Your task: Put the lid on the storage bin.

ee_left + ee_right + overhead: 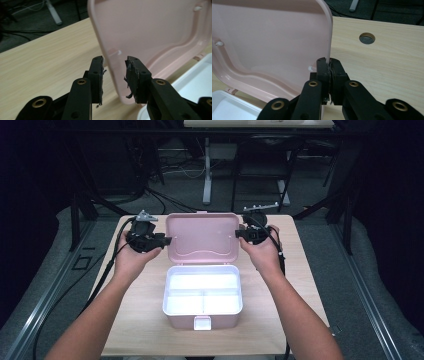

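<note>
A pink box [202,304] with a white tray inside sits near the front middle of the wooden table [295,285], and its little latch tab [202,322] points to 6 o'clock, toward the person. The tray has a few bare white sections. Behind it, at 12 o'clock from the tray, the pink lid [202,238] stands up, tipped open on its hinge. The right gripper [239,234] is at 3 o'clock of the lid, and in the right gripper view its jaws are pressed tight together on the lid's thin side edge [329,56]. The left gripper [169,240] is at 9 o'clock of the lid. In the left gripper view its jaws are spread apart, one on each side of the lid's rim [110,65], not squeezing it. I think the lid hangs on one pinch only. If the right gripper slips off that thin edge, the lid could flop down with a bang. If the left jaws close crooked, they could bend the rim or push the whole box sideways. Farther back, at 12 o'clock, metal table legs [206,170] and dark cables [165,197] lie on the grey floor.
</note>
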A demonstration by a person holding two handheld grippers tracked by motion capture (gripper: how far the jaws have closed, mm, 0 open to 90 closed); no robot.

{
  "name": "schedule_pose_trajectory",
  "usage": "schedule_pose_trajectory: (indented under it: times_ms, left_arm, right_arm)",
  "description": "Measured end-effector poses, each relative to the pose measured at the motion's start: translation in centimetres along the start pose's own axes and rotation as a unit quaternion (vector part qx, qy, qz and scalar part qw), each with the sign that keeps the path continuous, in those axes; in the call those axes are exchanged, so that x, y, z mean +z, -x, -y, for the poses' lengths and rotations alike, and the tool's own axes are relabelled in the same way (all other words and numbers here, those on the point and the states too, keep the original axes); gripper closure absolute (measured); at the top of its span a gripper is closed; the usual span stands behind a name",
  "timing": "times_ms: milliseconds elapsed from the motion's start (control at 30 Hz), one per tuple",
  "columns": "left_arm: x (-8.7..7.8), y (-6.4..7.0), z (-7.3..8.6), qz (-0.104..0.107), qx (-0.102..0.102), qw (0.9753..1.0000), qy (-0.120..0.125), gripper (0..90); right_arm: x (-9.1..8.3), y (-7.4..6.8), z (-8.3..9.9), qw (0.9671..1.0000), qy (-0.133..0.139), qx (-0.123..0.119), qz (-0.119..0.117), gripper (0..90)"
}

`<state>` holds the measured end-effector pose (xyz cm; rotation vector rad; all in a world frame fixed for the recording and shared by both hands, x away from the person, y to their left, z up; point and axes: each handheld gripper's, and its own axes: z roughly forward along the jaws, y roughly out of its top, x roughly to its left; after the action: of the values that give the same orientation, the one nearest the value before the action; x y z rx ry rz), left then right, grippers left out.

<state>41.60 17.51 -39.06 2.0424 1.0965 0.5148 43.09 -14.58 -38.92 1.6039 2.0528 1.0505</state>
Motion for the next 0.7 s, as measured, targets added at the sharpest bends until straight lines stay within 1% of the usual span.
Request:
schedule_pose_trajectory:
  times_ms: [100,133,200,233,267,300,333,367,400,433,467,500,533,567,600,667,700]
  left_arm:
    - [0.2,-0.3,-0.2,-0.008,-0.006,0.9999,0.001,66.0]
    - [0.4,-0.4,-0.2,-0.008,-0.008,0.9999,0.004,66.0]
    - [0.6,-0.5,-0.3,-0.005,-0.012,0.9999,0.007,66.3]
    - [0.9,-0.5,-0.4,0.003,-0.015,0.9998,0.011,66.6]
    - [1.1,-0.4,-0.4,0.008,-0.016,0.9998,0.008,66.5]
    - [1.4,-0.4,-0.5,0.013,-0.018,0.9997,0.010,66.6]
    - [1.5,-0.4,-0.5,0.014,-0.019,0.9996,0.015,67.6]
    - [1.6,-0.4,-0.5,0.012,-0.019,0.9996,0.015,69.2]
    - [1.8,-0.4,-0.5,0.009,-0.018,0.9997,0.017,71.6]
    - [1.9,-0.5,-0.5,0.008,-0.016,0.9997,0.017,74.1]
    - [1.9,-0.6,-0.5,0.010,-0.015,0.9997,0.017,74.0]
    - [1.9,-0.6,-0.5,0.010,-0.013,0.9997,0.016,74.0]
    - [1.8,-0.6,-0.5,0.007,-0.005,0.9998,0.019,74.3]
    - [1.7,-0.7,-0.6,0.003,-0.002,0.9997,0.022,77.1]
    - [1.7,-0.7,-0.6,0.005,-0.001,0.9998,0.022,78.0]
    - [1.7,-0.7,-0.6,0.002,0.001,0.9998,0.022,78.0]
    - [1.7,-0.7,-0.6,0.001,0.002,0.9998,0.021,78.0]
  right_arm:
    - [-0.1,0.0,0.1,1.0000,0.002,-0.001,0.002,88.0]
    - [0.0,0.0,0.1,1.0000,0.006,0.000,0.000,88.0]
    - [-0.2,-0.1,0.2,1.0000,0.004,-0.002,0.001,88.0]
    - [-0.2,-0.1,0.2,1.0000,0.005,-0.003,0.002,88.0]
    - [-0.2,-0.1,0.2,1.0000,0.006,-0.004,0.002,88.0]
    - [-0.3,-0.1,0.2,1.0000,0.001,-0.005,0.002,88.0]
    - [-0.3,-0.1,0.2,1.0000,0.008,-0.004,0.001,88.0]
    - [-0.4,-0.1,0.2,1.0000,0.005,-0.005,0.002,87.9]
    - [-0.3,-0.2,0.3,0.9999,0.010,-0.006,0.004,87.9]
    - [-0.5,-0.2,0.3,1.0000,0.007,-0.006,0.001,87.8]
    - [-0.6,-0.1,0.3,0.9999,0.003,-0.009,-0.012,87.6]
    - [-0.7,-0.2,0.4,0.9999,0.006,-0.012,-0.007,87.3]
    - [-0.6,-0.2,0.5,0.9998,0.015,-0.014,-0.003,87.0]
    - [-0.7,-0.2,0.5,0.9997,0.013,-0.019,-0.001,86.7]
    - [-0.5,-0.1,0.5,0.9996,0.021,-0.020,-0.006,86.6]
    - [-0.6,0.0,0.5,0.9997,0.016,-0.015,-0.012,86.2]
    - [-0.5,0.2,0.5,0.9995,0.013,-0.015,-0.022,86.2]
